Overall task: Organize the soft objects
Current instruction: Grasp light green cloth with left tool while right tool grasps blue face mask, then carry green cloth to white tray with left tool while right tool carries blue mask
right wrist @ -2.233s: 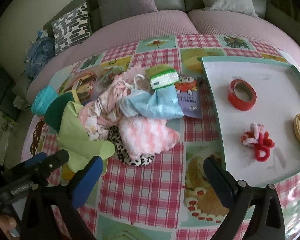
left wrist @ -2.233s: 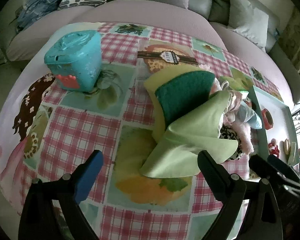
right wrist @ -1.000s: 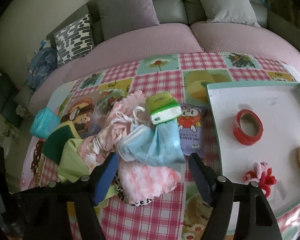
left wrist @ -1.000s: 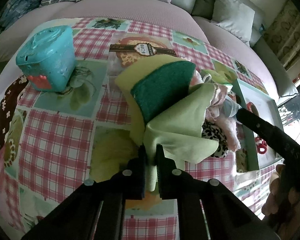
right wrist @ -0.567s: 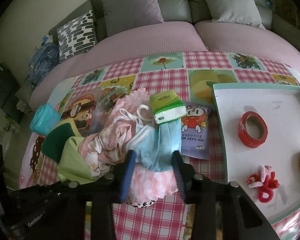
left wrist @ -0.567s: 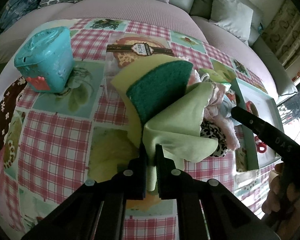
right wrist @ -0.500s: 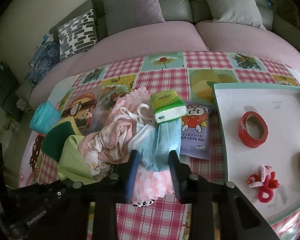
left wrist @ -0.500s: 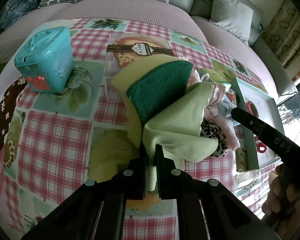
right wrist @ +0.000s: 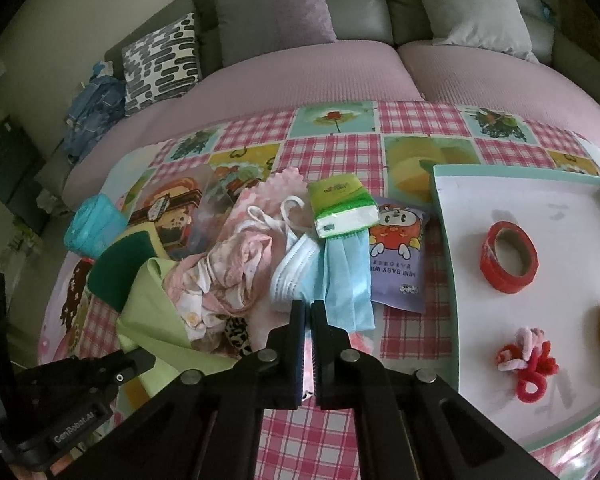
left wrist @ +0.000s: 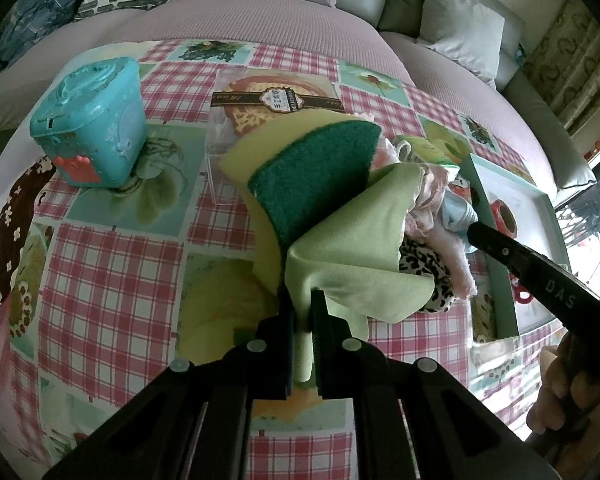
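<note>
Checked cloth covers the surface [right wrist: 332, 432], soft objects heaped at its middle. Left gripper [left wrist: 302, 312] is clamped on the green cloth [left wrist: 352, 256]; right gripper [right wrist: 308, 320], just closed, pinches the pink fluffy cloth [right wrist: 310, 364]. Lifting risks dragging the overlapping sponge [left wrist: 316, 176] and masks [right wrist: 324, 276] off the heap.

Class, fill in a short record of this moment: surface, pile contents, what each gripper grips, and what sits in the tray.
surface: pink checked tablecloth
pile: green scouring sponge, blue face masks, green tissue pack
left gripper: jaws shut on light green cloth
right gripper: jaws just closed on fluffy pink knit cloth
white tray: red tape roll, red and pink hair ties
</note>
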`<state>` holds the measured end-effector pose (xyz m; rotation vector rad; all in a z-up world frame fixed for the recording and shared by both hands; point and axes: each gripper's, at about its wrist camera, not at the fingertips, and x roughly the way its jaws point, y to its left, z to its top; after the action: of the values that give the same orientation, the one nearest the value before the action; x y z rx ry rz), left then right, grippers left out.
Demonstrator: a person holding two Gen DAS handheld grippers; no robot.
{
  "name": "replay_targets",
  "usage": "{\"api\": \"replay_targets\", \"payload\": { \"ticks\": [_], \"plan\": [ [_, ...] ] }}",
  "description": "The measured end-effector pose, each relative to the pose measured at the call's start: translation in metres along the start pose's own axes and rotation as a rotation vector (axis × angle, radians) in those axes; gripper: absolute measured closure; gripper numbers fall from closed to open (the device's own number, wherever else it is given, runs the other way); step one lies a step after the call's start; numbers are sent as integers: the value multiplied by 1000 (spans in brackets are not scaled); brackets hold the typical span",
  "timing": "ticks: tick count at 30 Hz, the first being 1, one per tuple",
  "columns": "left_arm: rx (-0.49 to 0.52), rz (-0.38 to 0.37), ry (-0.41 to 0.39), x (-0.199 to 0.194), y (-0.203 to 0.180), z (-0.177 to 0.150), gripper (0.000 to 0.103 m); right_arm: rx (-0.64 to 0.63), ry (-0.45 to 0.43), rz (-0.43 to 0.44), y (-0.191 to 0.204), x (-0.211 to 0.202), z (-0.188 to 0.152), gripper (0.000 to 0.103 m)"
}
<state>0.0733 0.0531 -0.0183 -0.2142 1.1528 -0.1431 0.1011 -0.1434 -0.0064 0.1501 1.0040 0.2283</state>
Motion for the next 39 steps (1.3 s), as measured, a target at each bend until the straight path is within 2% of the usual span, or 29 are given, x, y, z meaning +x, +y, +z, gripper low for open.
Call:
{"api": "replay_targets", "payload": {
  "ticks": [11, 28, 39],
  "plan": [
    [20, -5, -47, -12, -4, -2, 99, 5, -51, 13, -1, -19, 1, 101],
    [85, -9, -207, -60, -25, 1, 100, 37, -170, 37, -7, -62, 0, 101],
    [114, -16, -304, -91, -41, 4, 100, 72, -280, 27, -25, -101, 2, 101]
  ]
}}
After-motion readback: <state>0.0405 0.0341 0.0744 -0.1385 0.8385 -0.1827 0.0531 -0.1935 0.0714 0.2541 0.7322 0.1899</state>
